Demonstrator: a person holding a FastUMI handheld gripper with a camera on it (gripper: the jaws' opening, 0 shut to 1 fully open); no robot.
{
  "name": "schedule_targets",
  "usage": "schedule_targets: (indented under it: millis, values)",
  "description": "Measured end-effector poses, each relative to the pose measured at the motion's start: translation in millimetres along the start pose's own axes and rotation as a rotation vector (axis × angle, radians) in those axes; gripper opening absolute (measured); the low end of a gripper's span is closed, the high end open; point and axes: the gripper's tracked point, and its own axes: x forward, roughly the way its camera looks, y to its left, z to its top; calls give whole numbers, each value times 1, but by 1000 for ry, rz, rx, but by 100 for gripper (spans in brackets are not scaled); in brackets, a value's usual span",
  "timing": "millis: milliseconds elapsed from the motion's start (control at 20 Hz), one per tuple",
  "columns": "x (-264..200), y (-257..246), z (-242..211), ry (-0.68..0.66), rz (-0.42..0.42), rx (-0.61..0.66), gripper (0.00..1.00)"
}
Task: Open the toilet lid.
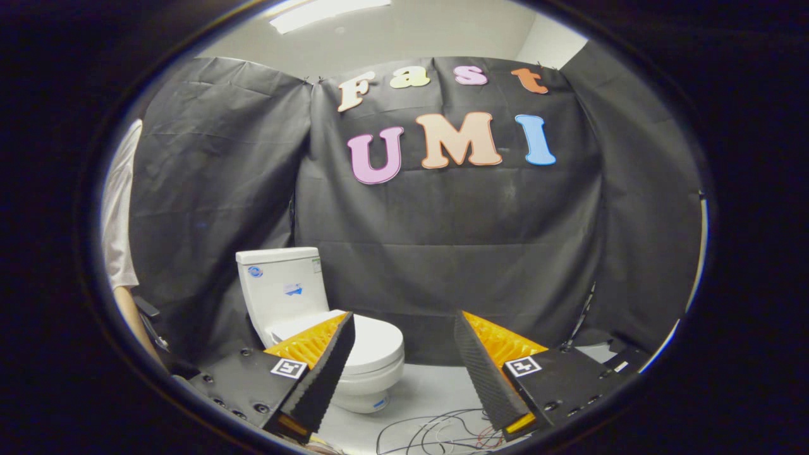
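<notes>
- The toilet lid (373, 341) lies flat and closed on the bowl; you see its white top as a smooth oval, partly hidden behind your left finger.
- The toilet (297, 297) itself stands on the floor against the black cloth wall (442, 253), off to the left of your line of sight, with its tank (281, 284) upright behind the lid and carrying small blue stickers on its front.
- The bowl's base (370, 395) shows below the lid, just beyond the tip of your left finger.
- Your gripper (404, 328) is wide open and holds nothing; the gap between the fingers looks onto the cloth wall and a strip of pale floor (430, 385).
- Your left finger (325, 366) overlaps the lid in the view, but you cannot tell whether it touches it; the toilet looks to be some way ahead of it.
- Your right finger (483, 373) sits well apart from the toilet, with bare wall behind it.
- A tangle of thin cables (436, 433) lies on the floor just ahead of and between your fingers, to the right of the bowl's base.
- A person's light sleeve (120, 208) and arm stand to the left of the toilet, beside the cloth wall.
</notes>
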Motion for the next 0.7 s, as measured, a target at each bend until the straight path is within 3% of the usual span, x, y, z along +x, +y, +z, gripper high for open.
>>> schedule_targets:
  millis: [700]
  values:
    - [0, -1, 0, 0, -7, 1, 98]
